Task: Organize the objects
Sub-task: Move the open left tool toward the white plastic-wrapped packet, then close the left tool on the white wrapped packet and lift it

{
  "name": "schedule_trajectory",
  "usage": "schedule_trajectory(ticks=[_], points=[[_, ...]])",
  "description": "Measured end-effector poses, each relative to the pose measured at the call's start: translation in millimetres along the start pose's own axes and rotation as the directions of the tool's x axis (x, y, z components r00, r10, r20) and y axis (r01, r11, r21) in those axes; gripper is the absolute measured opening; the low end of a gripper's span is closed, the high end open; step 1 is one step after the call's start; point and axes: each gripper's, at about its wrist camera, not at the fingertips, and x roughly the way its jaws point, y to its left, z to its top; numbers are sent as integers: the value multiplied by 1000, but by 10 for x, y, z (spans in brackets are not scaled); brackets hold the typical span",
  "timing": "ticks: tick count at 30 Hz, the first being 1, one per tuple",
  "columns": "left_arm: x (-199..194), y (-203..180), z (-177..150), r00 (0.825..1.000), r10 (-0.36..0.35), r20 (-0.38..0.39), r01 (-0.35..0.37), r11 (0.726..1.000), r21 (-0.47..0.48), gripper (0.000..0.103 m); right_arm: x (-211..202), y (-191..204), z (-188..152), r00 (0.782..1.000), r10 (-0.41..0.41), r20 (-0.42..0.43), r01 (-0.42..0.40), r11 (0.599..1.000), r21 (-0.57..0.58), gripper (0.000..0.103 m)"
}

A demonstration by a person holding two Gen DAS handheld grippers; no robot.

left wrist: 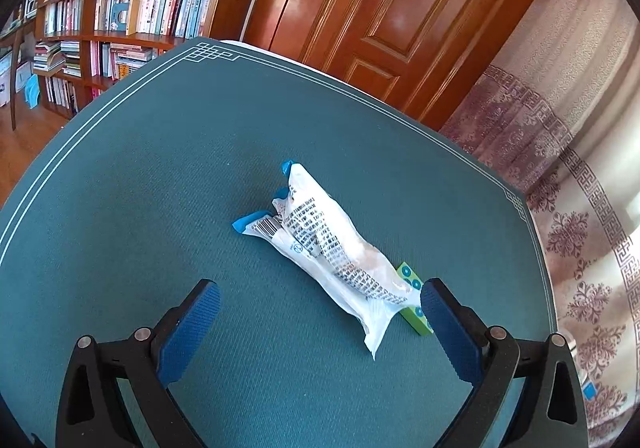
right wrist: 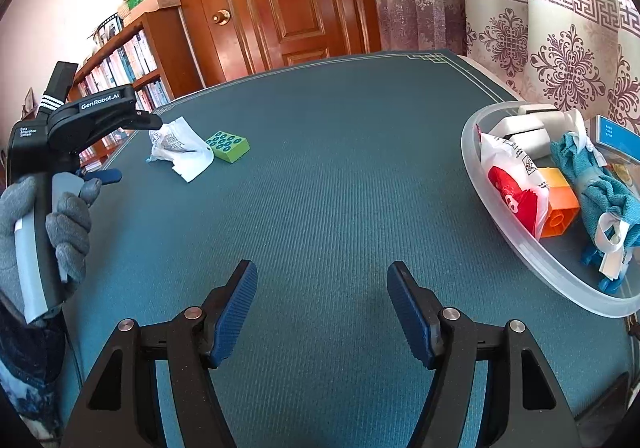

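Observation:
A white plastic packet (left wrist: 336,252) with black print and blue ends lies on the teal table mat (left wrist: 160,188). It partly covers a green toy brick (left wrist: 412,290). My left gripper (left wrist: 320,296) is open, its fingers on either side of the packet's near end, the right pad (left wrist: 448,332) beside the brick. In the right wrist view the packet (right wrist: 180,150) and green brick (right wrist: 229,145) lie far left, with the left gripper's body (right wrist: 92,116) above them. My right gripper (right wrist: 322,280) is open and empty over bare mat.
A clear plastic bin (right wrist: 520,248) at the right holds a red-and-white bag (right wrist: 512,184), an orange brick (right wrist: 558,204), a blue cloth (right wrist: 600,184) and white boxes (right wrist: 524,128). A bookshelf (left wrist: 120,8), a wooden door (left wrist: 380,8) and curtains (right wrist: 540,28) stand beyond the table.

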Motion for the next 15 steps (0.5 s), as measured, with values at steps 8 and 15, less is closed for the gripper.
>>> schedule_trajectory(ticks=[8,15], points=[[315,-88,117,998,56,-18,-56,998,-32,102,1,-11,-13,1000,12,3,-12,1000,6,69],[556,-60,184,993,112,-34,-114,992,-62,102,5,-27,-13,1000,17,3,-17,1000,16,69]])
